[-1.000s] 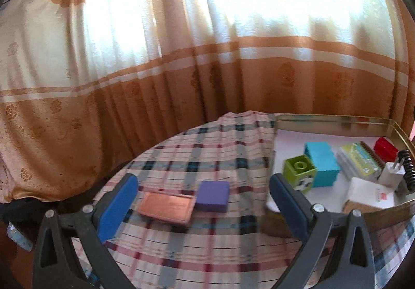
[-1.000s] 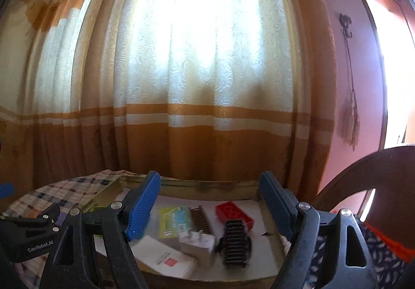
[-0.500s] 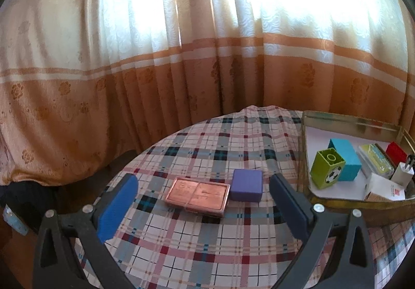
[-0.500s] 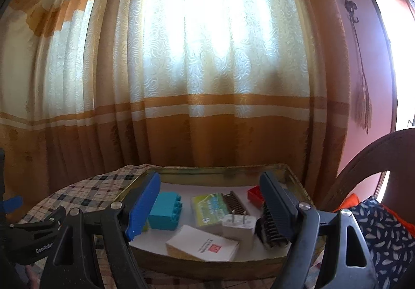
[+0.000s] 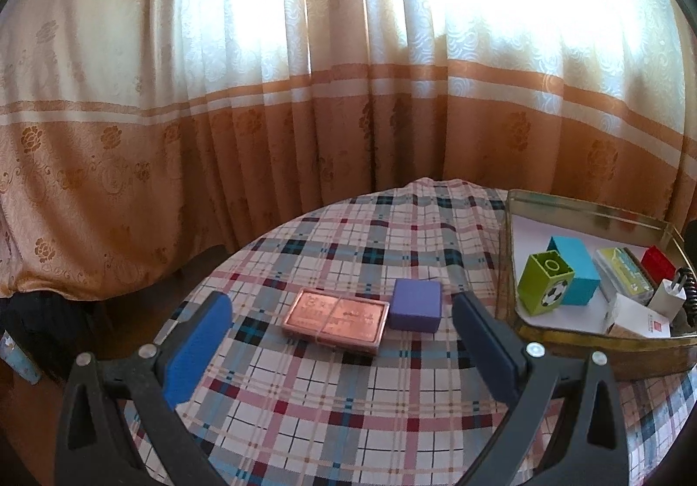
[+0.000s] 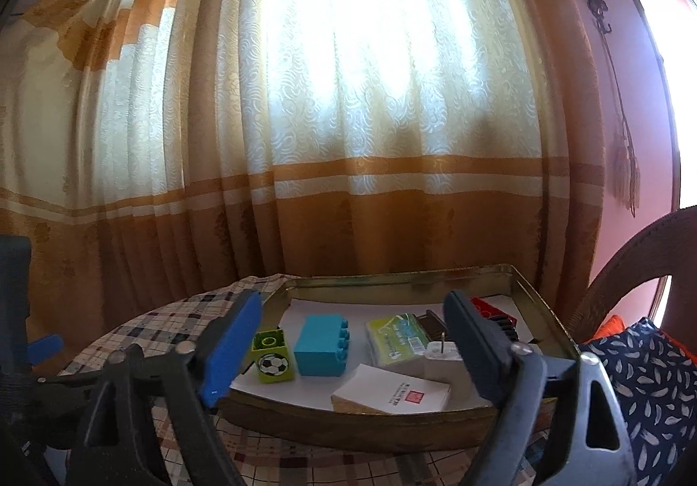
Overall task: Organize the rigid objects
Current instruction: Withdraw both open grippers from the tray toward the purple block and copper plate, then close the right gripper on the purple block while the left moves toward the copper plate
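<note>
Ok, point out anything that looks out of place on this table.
Two things lie outside the tray: the copper tin and the purple block, side by side on the checked cloth. Inside the tray, the green block sits tilted against the blue block.

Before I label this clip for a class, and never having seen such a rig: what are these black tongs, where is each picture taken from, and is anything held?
There is no robot. A person carries a hand-held gripper in each hand, with a camera looking along its two fingers.

The left view shows the left hand-held gripper, open and holding nothing, over a plaid tablecloth. A copper tin and a purple block lie there.

The right view shows the right hand-held gripper, whose jaws have just been opening, also holding nothing. It faces a metal tray holding a green block, a blue block, a white box, a charger and more.
</note>
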The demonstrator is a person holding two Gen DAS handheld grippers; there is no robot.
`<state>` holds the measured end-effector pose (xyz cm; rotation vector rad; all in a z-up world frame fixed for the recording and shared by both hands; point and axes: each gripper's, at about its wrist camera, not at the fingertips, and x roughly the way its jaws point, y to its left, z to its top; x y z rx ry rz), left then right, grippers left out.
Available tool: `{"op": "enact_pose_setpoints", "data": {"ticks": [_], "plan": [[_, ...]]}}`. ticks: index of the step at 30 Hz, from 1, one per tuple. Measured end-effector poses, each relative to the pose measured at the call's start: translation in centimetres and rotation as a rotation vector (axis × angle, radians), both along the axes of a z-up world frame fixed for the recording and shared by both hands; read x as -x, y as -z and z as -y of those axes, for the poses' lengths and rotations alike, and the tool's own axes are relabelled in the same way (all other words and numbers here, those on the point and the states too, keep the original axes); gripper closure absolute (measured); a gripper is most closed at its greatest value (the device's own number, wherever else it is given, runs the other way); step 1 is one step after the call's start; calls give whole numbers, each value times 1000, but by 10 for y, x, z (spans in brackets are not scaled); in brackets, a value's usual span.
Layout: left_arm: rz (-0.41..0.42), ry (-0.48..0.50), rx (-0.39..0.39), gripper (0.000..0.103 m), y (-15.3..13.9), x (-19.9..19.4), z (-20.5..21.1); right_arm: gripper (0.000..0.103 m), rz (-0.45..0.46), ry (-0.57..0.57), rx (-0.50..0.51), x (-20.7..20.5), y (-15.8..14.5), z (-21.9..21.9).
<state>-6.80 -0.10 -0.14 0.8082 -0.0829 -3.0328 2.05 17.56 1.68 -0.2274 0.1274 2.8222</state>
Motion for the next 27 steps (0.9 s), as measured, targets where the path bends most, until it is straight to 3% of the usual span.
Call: {"op": "enact_pose_setpoints", "data": {"ticks": [5, 13, 18, 20, 22, 27], "plan": [[13, -19, -17, 0, 0, -2, 5, 14, -19, -40, -49, -2, -1, 13], [67, -100, -170, 0, 4, 9, 42, 14, 57, -127, 16, 16, 2, 24], [57, -152, -106, 0, 3, 16, 55, 14, 136, -208, 22, 36, 10, 43], [73, -173, -124, 0, 4, 21, 63, 14, 144, -232, 18, 41, 11, 51], [93, -192, -166, 0, 7, 25, 73, 18, 171, -261, 9, 49, 13, 61], [144, -224, -250, 0, 17, 32, 91, 43, 248, -345, 0, 76, 18, 83]]}}
